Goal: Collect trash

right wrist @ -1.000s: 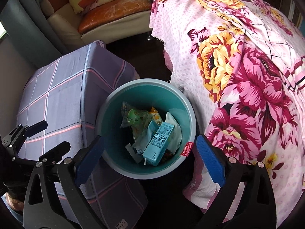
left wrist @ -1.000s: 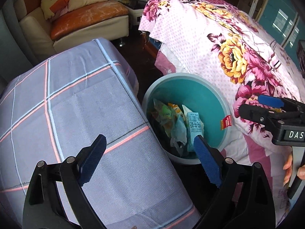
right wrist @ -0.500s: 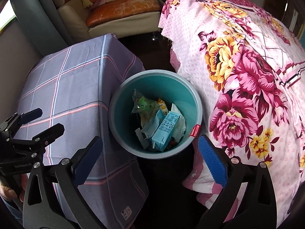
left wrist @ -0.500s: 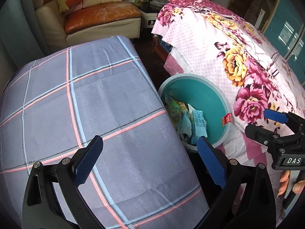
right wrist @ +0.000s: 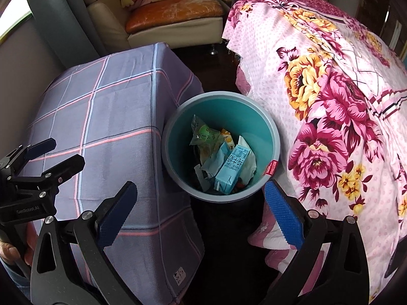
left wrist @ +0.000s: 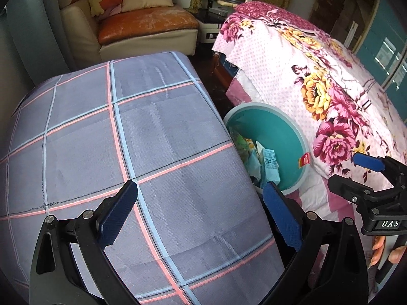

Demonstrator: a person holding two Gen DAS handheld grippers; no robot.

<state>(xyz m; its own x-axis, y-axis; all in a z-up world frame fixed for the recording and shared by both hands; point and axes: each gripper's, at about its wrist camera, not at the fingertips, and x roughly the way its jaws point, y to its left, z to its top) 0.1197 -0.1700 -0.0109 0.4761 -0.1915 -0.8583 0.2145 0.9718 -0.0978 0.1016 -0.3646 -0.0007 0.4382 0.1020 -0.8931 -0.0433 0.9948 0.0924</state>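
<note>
Indoors, two hand-held grippers are hovering above a bedroom floor, both with nothing between their blue pads. At far left, the left gripper [left wrist: 199, 213] is hanging over a table draped in a grey checked cloth [left wrist: 127, 139], its fingers spread wide and gripping nothing. Just right of the table, a teal bin [right wrist: 273, 137] is standing on the dark floor, squeezed between the cloth's hanging edge and a bed covered by a pink floral quilt [right wrist: 330, 89]. Trash is lying inside the bin: a light-blue drink carton [right wrist: 232, 169] is leaning upright among a green snack wrapper [right wrist: 204, 136], an orange packet and crumpled white paper. A small red tag is showing at the bin's right rim. The right gripper [right wrist: 201, 213] is pointing down just short of the bin, its fingers likewise standing fully apart and empty. Behind, an armchair with an orange seat cushion [left wrist: 145, 24] and pillows is sitting against the wall.
</note>
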